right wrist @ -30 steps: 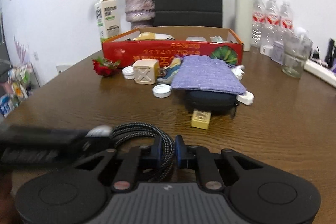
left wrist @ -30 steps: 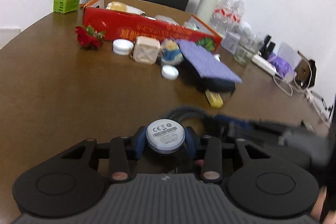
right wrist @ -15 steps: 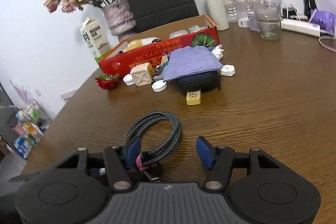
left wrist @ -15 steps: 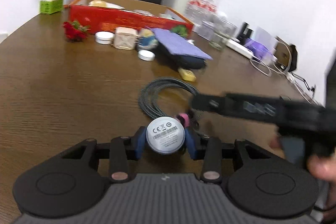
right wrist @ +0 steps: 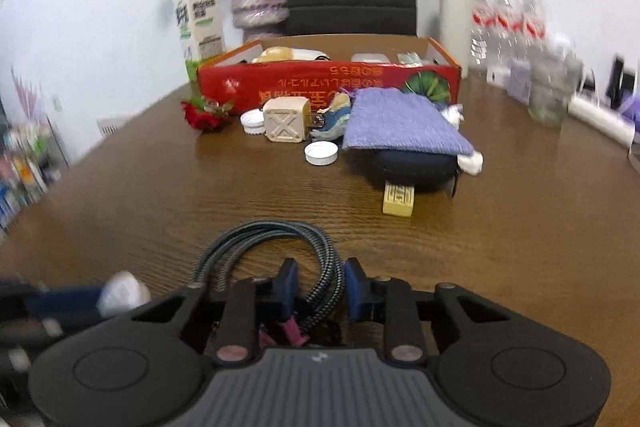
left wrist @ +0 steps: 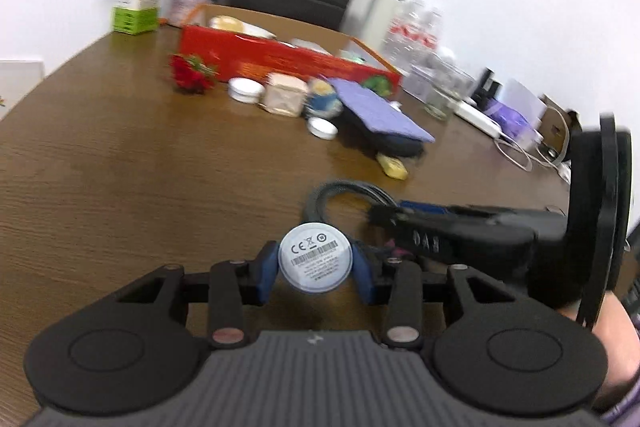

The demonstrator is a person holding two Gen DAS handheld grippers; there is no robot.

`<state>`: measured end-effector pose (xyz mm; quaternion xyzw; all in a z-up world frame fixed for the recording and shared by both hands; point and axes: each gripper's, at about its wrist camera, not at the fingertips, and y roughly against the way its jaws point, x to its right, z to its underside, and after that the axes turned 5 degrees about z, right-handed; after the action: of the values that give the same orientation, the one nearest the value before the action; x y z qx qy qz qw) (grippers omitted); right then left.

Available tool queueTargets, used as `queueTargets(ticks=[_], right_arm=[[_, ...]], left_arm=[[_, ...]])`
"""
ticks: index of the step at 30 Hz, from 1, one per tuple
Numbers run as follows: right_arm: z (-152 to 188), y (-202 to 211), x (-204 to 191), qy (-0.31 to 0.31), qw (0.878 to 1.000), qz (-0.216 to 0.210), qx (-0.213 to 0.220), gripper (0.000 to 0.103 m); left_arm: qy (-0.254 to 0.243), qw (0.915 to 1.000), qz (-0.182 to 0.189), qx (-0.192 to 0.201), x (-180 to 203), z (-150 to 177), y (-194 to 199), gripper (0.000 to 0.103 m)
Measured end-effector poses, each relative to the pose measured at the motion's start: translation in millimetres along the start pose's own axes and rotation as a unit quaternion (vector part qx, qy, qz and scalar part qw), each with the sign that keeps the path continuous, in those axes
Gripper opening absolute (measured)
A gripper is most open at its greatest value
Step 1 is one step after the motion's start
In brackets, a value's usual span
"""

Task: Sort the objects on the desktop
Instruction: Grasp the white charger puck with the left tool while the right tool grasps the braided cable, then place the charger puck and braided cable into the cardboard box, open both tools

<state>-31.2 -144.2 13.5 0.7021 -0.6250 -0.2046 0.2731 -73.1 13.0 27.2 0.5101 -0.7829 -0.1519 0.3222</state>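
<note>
My left gripper (left wrist: pixel 315 261) is shut on a round white disc (left wrist: pixel 316 251) with a CE label, held a little above the brown table (left wrist: pixel 120 187). Just beyond it lies a coiled grey braided cable (right wrist: pixel 256 239), bound by a pink tie. My right gripper (right wrist: pixel 320 287) straddles the near side of the coil and its jaws are closing, with a small gap still showing beside the left pad. In the left wrist view the right gripper (left wrist: pixel 384 215) reaches in from the right over the cable (left wrist: pixel 340 189). In the right wrist view the disc (right wrist: pixel 120 293) shows blurred at the lower left.
Farther back stands a red cardboard box (right wrist: pixel 328 83) holding items. Before it lie a rose (right wrist: pixel 202 115), a beige cube (right wrist: pixel 286 125), a white cap (right wrist: pixel 321 153), a purple pouch (right wrist: pixel 400 127) on a dark case (right wrist: pixel 416 167), and a yellow block (right wrist: pixel 398 199). Bottles and a glass jar (right wrist: pixel 548 99) stand right.
The right gripper let go of the cable, opened wide, then came back around the coil and narrowed again. The left gripper kept the disc and shifted a little.
</note>
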Motion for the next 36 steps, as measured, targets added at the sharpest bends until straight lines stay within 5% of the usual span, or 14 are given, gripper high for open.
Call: queueTargets(ticks=[5, 8, 15, 20, 29, 33, 36], right_arm=[[-8, -7, -17, 0.072, 0.997, 0.031, 0.008, 0.016], [-4, -2, -10, 0.043, 0.999, 0.007, 0.022, 0.013], [-8, 31, 10, 0.006, 0.996, 0.030, 0.081, 0.010], [-34, 48, 31, -0.009, 0.993, 0.026, 0.117, 0.010], [-146, 30, 79, -0.015, 0.983, 0.022, 0.180, 0.010], [-209, -16, 95, -0.026, 0.986, 0.018, 0.163, 0.010], [-254, -71, 98, -0.031, 0.991, 0.022, 0.127, 0.010]], left_arm=[[-0.017, 0.9995, -0.021, 0.018, 2, -8, 0, 0.041], [-0.020, 0.9991, -0.029, 0.022, 3, -10, 0, 0.041], [-0.031, 0.9980, -0.041, 0.036, -1, -23, 1, 0.041], [-0.053, 0.9949, -0.040, 0.076, 1, -59, 3, 0.041], [-0.077, 0.9916, -0.026, 0.101, 3, -188, -39, 0.041], [-0.071, 0.9959, -0.006, 0.056, 2, -245, -94, 0.041], [-0.083, 0.9960, -0.028, 0.018, 0, -274, -153, 0.041]])
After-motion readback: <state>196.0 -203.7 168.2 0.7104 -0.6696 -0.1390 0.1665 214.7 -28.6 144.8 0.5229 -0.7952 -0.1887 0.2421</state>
